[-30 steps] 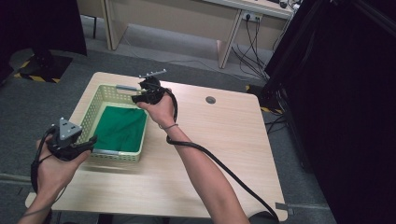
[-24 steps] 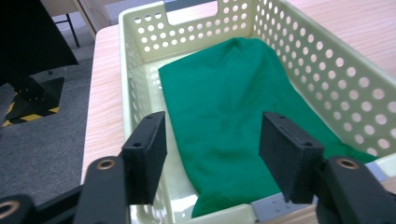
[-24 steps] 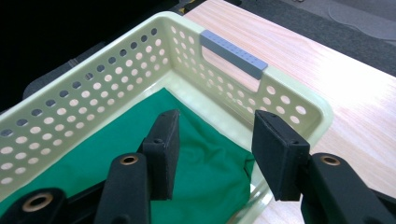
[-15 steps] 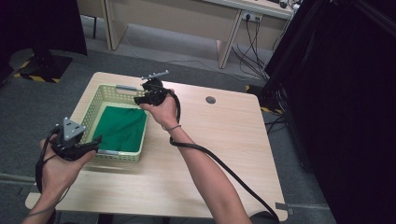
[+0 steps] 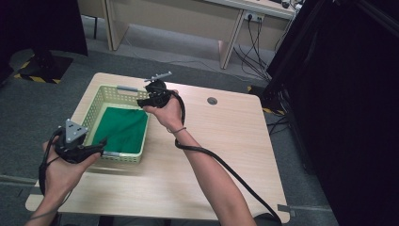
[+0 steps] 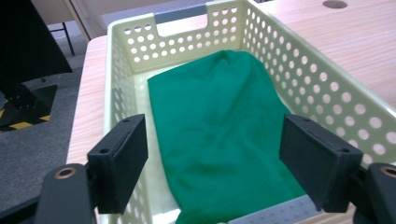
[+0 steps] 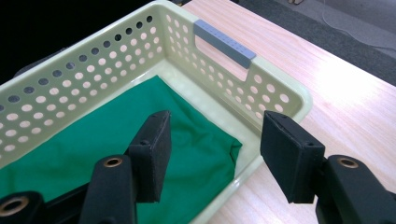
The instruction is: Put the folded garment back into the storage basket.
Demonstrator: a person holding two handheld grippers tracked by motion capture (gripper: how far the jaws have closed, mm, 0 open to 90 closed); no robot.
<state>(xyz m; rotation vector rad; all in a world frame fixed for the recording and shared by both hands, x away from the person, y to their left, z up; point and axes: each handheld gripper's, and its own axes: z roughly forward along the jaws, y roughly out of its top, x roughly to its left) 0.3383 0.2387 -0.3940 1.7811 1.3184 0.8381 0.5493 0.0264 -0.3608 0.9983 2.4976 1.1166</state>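
Both sets of jaws have just been opening since a second ago, the left ones a good deal, while the hands have barely shifted. Left hand-held gripper [image 5: 96,147] now hangs at the near end of the basket [image 5: 92,111] with its jaws spread wide and nothing between them; in the left gripper view the pads frame the green cloth [image 6: 219,135] from above without touching it. Right hand-held gripper [image 5: 149,100] sits over the basket's far right corner, its jaws about half open and also empty, one pad over the cloth and the other above the rim in its own view. The cloth lies loose and rumpled on the basket floor, slightly to one side, and the basket stands on the left part of the tabletop [image 5: 226,141]. The likeliest slip, I judge, is a jaw coming down on the perforated wall or rim instead of the fabric: the right one straddles the rim already, so closing there would pinch plastic and drag or tip the light basket. A shallow bite on one fold could also let the cloth slide out when lifted, and uneven pulls from the two ends might bunch it against the wall.
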